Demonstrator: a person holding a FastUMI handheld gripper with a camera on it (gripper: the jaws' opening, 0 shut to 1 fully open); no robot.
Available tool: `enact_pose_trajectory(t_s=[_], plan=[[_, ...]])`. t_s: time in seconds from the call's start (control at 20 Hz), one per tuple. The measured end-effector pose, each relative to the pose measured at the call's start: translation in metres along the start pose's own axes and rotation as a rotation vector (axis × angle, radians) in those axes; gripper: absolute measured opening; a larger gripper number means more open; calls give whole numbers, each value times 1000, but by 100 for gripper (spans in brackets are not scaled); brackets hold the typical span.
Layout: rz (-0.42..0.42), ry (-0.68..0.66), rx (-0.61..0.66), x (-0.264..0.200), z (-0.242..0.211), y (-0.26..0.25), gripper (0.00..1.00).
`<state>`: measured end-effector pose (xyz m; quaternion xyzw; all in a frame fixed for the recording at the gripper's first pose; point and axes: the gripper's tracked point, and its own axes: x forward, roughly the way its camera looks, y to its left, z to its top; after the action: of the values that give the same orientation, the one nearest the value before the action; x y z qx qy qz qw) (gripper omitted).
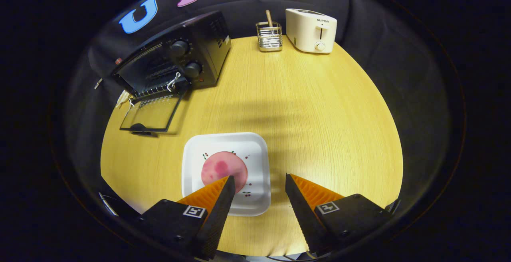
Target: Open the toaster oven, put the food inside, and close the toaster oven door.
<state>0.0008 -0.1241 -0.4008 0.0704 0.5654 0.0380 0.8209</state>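
A black toaster oven (175,56) stands at the far left of the wooden table, its glass door (149,114) folded down flat onto the table. A round pink slice of food (223,168) lies on a white square plate (255,150) just ahead of my fingers. My gripper (259,179) hangs open above the plate's near edge, with nothing between the fingers. The left fingertip (223,190) overlaps the near side of the food in the view; the right one (297,190) is over bare table beside the plate.
A cream pop-up toaster (311,30) stands at the back of the table, with a wire holder (269,36) holding a wooden stick beside it. Black cloth closes the booth behind. Bare wood (319,106) stretches between the plate and the toaster.
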Motion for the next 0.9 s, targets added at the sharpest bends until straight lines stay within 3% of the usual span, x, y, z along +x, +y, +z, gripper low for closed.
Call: enact_pose_trajectory(t_s=[0.15,0.25,0.55,0.65,0.8,0.9], plan=[[-12,55,-41,18,-6,-6,85],[-11,79,-47,28,-7,-5,64],[-26,136,-49,27,0,-3,63],[-30,146,-35,29,1,-5,26],[-23,163,-13,36,0,-8,25],[-5,175,21,35,0,-8,10]])
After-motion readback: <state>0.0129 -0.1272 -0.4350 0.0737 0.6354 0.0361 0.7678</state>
